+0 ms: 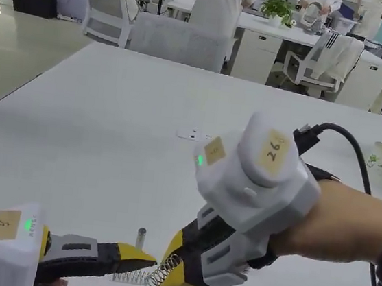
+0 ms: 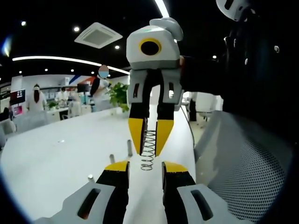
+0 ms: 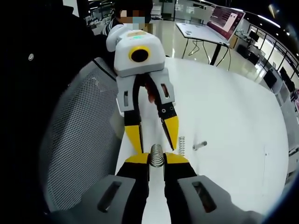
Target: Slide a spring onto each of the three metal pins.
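Observation:
A metal spring (image 1: 136,275) is held low over the white table, with my right gripper (image 1: 169,275) shut on one end. In the right gripper view the spring (image 3: 157,154) shows end-on between that gripper's (image 3: 157,159) yellow tips. My left gripper (image 1: 144,278) faces it from the left, open, and the spring's free end reaches between its fingers. In the left gripper view the spring (image 2: 148,144) hangs from the right gripper (image 2: 148,151) just ahead of the left gripper (image 2: 145,167). One upright metal pin (image 1: 141,235) stands just behind the spring. Three pins (image 2: 112,158) show left of it.
A second spring (image 3: 182,143) and a bare pin (image 3: 200,145) sit on the white table (image 1: 110,127) just beyond the grippers. A black cable (image 1: 355,155) trails from the right gripper. Mesh chairs (image 1: 110,6), desks and people are at the far side.

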The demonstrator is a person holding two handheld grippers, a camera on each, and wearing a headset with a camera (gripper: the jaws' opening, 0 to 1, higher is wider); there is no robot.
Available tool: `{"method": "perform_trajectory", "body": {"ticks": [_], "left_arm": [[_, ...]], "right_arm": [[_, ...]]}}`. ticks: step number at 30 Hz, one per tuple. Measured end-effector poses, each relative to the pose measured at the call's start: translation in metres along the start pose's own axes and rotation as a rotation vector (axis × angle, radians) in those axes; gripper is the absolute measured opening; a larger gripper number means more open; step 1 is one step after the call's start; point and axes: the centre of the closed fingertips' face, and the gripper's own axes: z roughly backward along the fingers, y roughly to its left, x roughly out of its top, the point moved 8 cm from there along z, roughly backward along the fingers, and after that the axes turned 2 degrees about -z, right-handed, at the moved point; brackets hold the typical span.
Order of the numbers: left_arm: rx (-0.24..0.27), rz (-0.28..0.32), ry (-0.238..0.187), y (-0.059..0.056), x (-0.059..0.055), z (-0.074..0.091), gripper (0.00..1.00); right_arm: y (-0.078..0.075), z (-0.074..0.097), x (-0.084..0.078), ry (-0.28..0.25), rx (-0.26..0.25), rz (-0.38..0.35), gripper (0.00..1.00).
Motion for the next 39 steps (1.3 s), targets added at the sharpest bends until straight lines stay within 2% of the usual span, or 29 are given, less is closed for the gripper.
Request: {"method": "perform_trajectory", "body": {"ticks": [10,25,39], "left_arm": [[0.045,0.012,0.017,0.004,-0.004,0.004,0.37],[0.117,0.037,0.044,0.010,-0.012,0.014,0.51],[0.148,0.058,0.068,0.010,-0.017,0.016,0.58]], "right_arm": [[-0.002,0.001,-0.005,0.020,-0.011,-0.007,0.08],[-0.011,0.007,-0.018,0.050,-0.046,-0.032,0.08],[-0.032,0.020,-0.039,0.077,-0.108,-0.089,0.08]]}}
